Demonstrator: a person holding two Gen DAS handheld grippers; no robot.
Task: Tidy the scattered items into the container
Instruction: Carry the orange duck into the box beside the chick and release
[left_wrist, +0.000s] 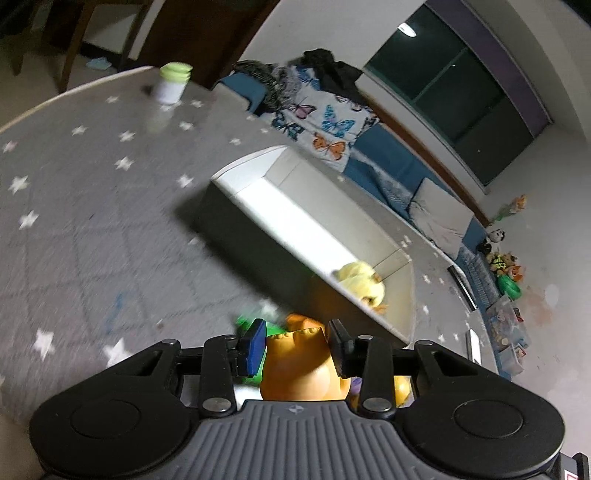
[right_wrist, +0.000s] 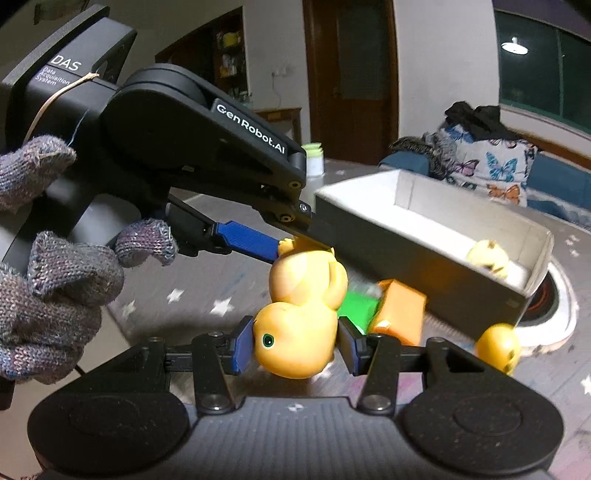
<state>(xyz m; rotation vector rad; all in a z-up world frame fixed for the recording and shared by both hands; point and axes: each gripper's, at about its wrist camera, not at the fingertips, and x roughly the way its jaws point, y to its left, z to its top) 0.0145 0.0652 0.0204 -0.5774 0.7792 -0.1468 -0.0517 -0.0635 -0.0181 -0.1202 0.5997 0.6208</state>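
An orange toy duck (right_wrist: 295, 332) hangs upside down between both grippers. My left gripper (right_wrist: 291, 243) is shut on its feet end; in the left wrist view the duck (left_wrist: 299, 365) fills the left gripper (left_wrist: 297, 339). My right gripper (right_wrist: 295, 347) has its pads on either side of the duck's head, touching it. The white box (right_wrist: 417, 236) stands just behind, with a yellow plush toy (right_wrist: 487, 256) inside; the box (left_wrist: 258, 199) and the plush (left_wrist: 360, 282) also show in the left wrist view. An orange and green block (right_wrist: 384, 310) lies by the box.
A second orange toy (right_wrist: 496, 347) lies at the right on the star-patterned grey mat (left_wrist: 74, 221). A white jar with a green lid (left_wrist: 171, 83) stands at the mat's far edge. A blue sofa with a butterfly cushion (left_wrist: 321, 122) is behind the box.
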